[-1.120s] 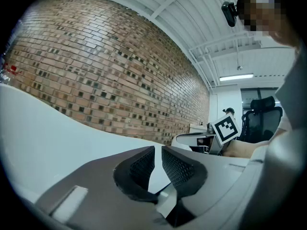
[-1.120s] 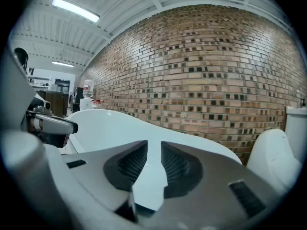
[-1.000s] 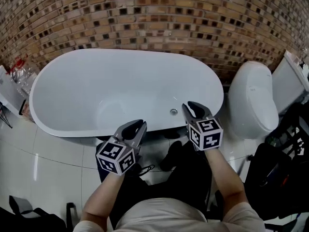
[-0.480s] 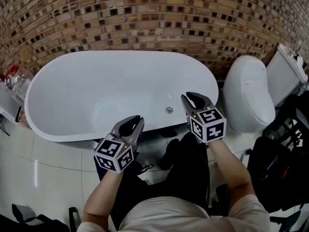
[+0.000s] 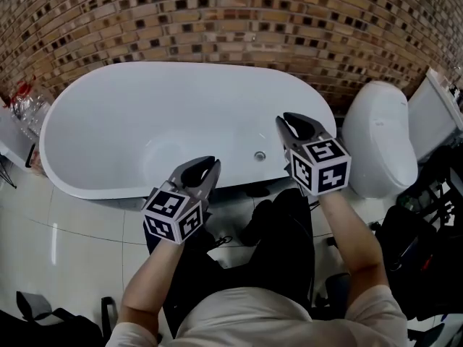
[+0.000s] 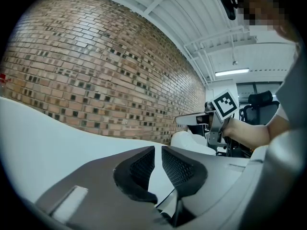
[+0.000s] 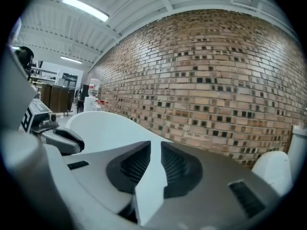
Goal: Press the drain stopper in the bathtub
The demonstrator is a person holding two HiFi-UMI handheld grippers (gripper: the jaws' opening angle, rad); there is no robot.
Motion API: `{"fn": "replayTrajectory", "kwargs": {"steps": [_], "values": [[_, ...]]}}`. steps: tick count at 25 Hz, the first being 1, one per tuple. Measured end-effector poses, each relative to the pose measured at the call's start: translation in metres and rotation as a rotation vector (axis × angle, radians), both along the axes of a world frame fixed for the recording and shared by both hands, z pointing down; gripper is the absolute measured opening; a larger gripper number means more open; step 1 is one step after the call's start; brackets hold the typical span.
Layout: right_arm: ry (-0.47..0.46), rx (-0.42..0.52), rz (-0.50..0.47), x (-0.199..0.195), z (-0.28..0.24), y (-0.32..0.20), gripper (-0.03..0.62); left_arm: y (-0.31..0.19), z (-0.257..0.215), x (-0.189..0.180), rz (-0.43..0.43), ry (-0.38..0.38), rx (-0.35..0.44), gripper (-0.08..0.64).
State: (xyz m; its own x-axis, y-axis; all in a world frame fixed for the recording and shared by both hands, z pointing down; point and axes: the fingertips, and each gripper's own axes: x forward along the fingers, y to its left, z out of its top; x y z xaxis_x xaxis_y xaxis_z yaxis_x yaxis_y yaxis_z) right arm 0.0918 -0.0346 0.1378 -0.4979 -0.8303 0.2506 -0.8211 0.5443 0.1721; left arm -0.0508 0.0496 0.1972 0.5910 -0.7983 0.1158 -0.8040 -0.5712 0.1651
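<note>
Both left gripper (image 5: 205, 165) and right gripper (image 5: 294, 120) hover by the bathtub (image 5: 137, 107), jaws clenched empty.

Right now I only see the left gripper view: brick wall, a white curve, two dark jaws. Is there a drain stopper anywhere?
Observer: Yes. The head view shows the drain stopper, a small round disc on the floor of the bathtub, towards its right end.
Operator: Which gripper is nearer to it?
Observer: The right gripper; its tips show just right of the stopper. The left gripper sits farther left, by the near rim.
Operator: Is the right one holding anything?
Observer: No. The right gripper view shows its jaws nearly together, with nothing between them.
</note>
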Motion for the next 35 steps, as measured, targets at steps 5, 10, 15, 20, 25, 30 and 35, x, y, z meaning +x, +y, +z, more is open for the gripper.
{"fn": "replayTrajectory", "kwargs": {"steps": [5, 10, 15, 20, 25, 30, 35], "values": [[0.003, -0.006, -0.011, -0.008, -0.004, -0.009, 0.060, -0.003, 0.002, -0.005, -0.007, -0.013, -0.015, 0.052], [0.027, 0.000, -0.015, -0.013, -0.008, -0.021, 0.060, -0.013, 0.003, -0.015, -0.014, -0.019, -0.018, 0.052], [0.063, 0.006, -0.014, -0.010, -0.013, -0.036, 0.060, -0.024, 0.002, -0.017, -0.013, -0.024, -0.027, 0.052], [0.086, 0.002, -0.007, -0.006, -0.016, -0.057, 0.060, -0.037, 0.002, -0.013, -0.002, -0.029, -0.034, 0.052], [0.083, -0.031, 0.005, -0.002, -0.009, -0.076, 0.058, -0.048, 0.003, -0.008, 0.008, -0.032, -0.045, 0.052], [0.101, -0.060, 0.025, 0.002, 0.005, -0.097, 0.058, -0.060, 0.006, -0.009, 0.009, -0.034, -0.057, 0.052], [0.119, -0.077, 0.049, 0.011, 0.016, -0.118, 0.058, -0.071, 0.014, -0.011, 0.004, -0.038, -0.076, 0.052]]}}
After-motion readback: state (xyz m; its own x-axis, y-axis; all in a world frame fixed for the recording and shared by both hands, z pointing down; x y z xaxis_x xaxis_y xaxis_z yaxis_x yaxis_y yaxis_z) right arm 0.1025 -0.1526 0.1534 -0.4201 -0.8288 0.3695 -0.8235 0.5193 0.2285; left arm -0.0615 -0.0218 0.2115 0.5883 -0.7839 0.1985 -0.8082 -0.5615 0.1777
